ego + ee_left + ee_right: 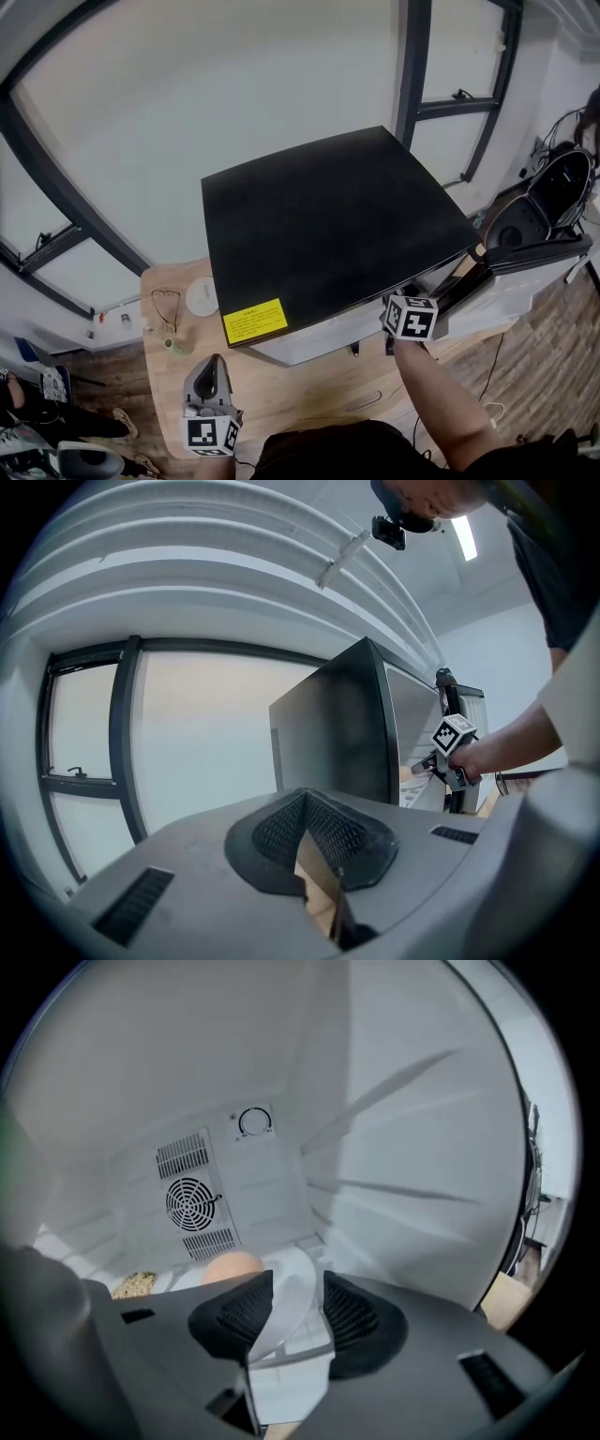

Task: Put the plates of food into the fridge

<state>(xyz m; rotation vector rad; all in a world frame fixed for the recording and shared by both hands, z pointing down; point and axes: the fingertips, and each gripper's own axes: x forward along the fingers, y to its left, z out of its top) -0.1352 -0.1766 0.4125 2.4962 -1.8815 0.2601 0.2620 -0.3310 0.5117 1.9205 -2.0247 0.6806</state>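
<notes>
Inside the white fridge (403, 1147), a white plate (284, 1309) carrying a tan bun (230, 1265) rests on the shelf. My right gripper (297, 1283) is open and the plate's rim passes between its jaws. A second helping of crumbly brown food (134, 1283) lies further left on the same shelf. From above, only the right gripper's marker cube (410, 317) shows, under the front edge of the black fridge top (328, 225). My left gripper (211, 364) is shut and empty, held over the wooden table (300, 394).
The fridge door (525, 248) stands open to the right. A white disc (202, 295), a pair of glasses (166, 305) and a small green item (176, 345) lie on the table left of the fridge. A fan grille (190, 1202) is on the fridge's back wall.
</notes>
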